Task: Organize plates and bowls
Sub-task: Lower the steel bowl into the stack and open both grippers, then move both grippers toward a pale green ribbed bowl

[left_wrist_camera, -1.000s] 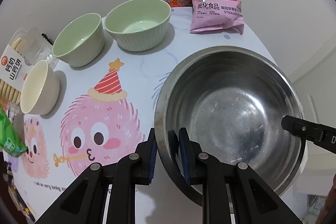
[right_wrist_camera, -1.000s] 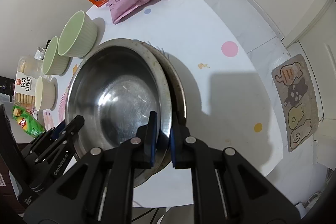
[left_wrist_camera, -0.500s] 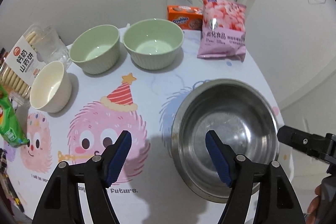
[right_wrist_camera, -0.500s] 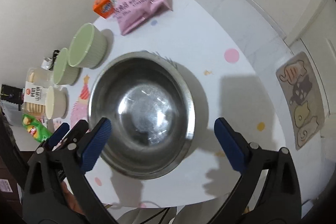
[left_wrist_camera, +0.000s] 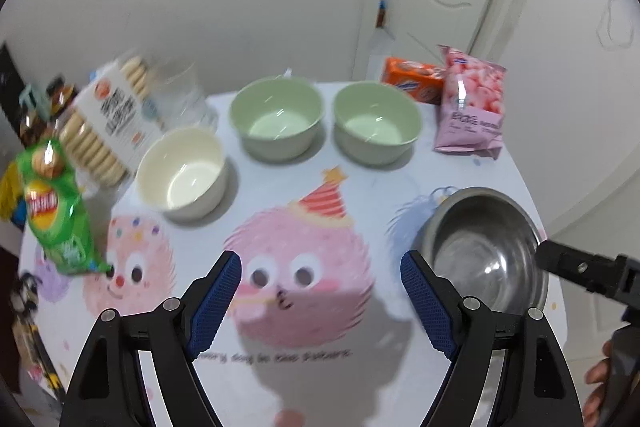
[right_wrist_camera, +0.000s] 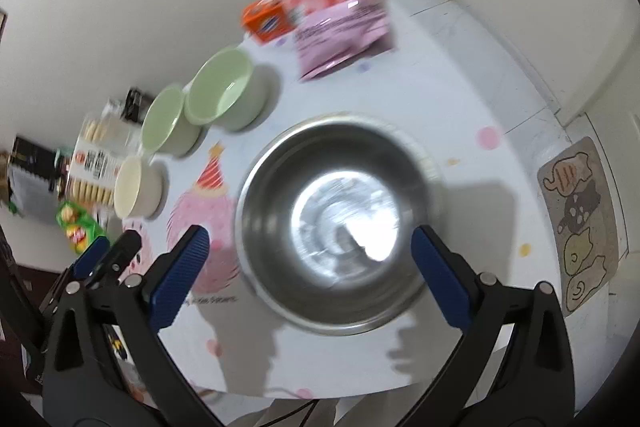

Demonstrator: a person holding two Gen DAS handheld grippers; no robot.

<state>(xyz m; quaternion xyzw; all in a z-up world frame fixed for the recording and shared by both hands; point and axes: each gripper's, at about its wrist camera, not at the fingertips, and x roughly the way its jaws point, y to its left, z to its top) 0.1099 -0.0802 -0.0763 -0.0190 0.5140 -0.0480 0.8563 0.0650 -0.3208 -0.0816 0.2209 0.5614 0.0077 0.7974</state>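
Hovering over the table (left_wrist_camera: pixel 400 195), your left gripper (left_wrist_camera: pixel 320 299) and right gripper (right_wrist_camera: pixel 310 267) are both opening wide with nothing between their pads; the steel bowl (right_wrist_camera: pixel 336 219) sits free below the right one.

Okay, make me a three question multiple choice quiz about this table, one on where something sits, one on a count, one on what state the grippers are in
1. Where does the pink snack bag lie?
A. beside the orange box
B. inside the steel bowl
C. under the cream bowl

2. How many green bowls stand on the table?
A. one
B. two
C. four

3. What is between the fingers of the right gripper?
A. a green bowl, clamped
B. the rim of the steel bowl, clamped
C. nothing clamped

Answers:
1 A: the bag leans next to the box at the far edge.
2 B: one green bowl stands beside another.
3 C: the jaws are opening, with the steel bowl free on the table below them.
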